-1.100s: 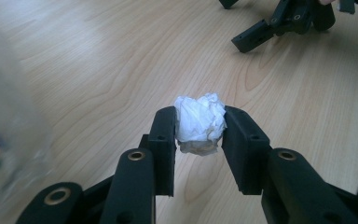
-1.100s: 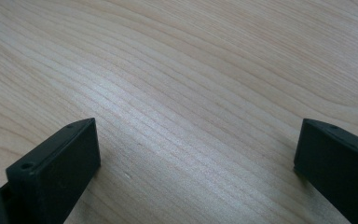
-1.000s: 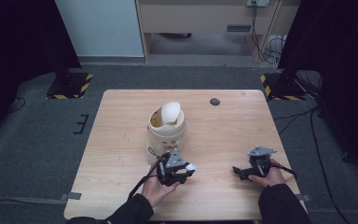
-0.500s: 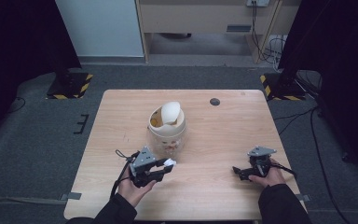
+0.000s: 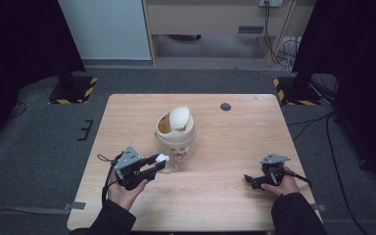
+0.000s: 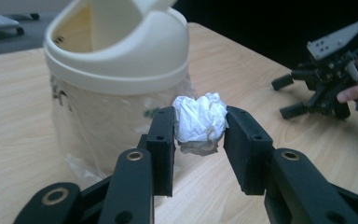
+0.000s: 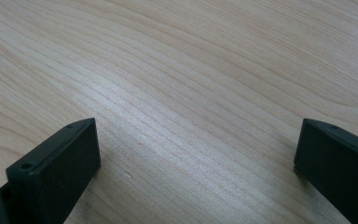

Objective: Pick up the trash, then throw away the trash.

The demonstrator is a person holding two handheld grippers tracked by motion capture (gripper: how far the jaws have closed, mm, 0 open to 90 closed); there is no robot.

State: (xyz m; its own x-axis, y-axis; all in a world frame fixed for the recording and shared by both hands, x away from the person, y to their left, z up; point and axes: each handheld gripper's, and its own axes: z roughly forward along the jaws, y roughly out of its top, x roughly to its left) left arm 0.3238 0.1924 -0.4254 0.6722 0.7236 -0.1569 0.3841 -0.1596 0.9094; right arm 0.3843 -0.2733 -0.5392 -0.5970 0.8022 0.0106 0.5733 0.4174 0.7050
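Note:
A cream bin (image 5: 176, 128) with a swing lid tilted open stands mid-table; a clear liner hangs below its rim. In the left gripper view the bin (image 6: 116, 51) rises just behind my jaws. My left gripper (image 5: 160, 160) is shut on a crumpled white paper ball (image 5: 162, 158), held a little left of the bin's base and low over the table. That paper ball (image 6: 200, 119) sits squeezed between both pads of the left gripper (image 6: 200, 135). My right gripper (image 5: 248, 181) rests open on the wood at the near right, also seen as the right gripper (image 6: 285, 97) farther off. The right gripper (image 7: 196, 149) has nothing between its jaws.
A small dark round disc (image 5: 225, 106) lies near the far edge of the wooden table (image 5: 254, 142). Stand bases with yellow-black stripes (image 5: 73, 90) sit on the floor beyond the far corners.
My left gripper has moved left along the near side of the table with the paper ball in it. The right gripper has stayed put.

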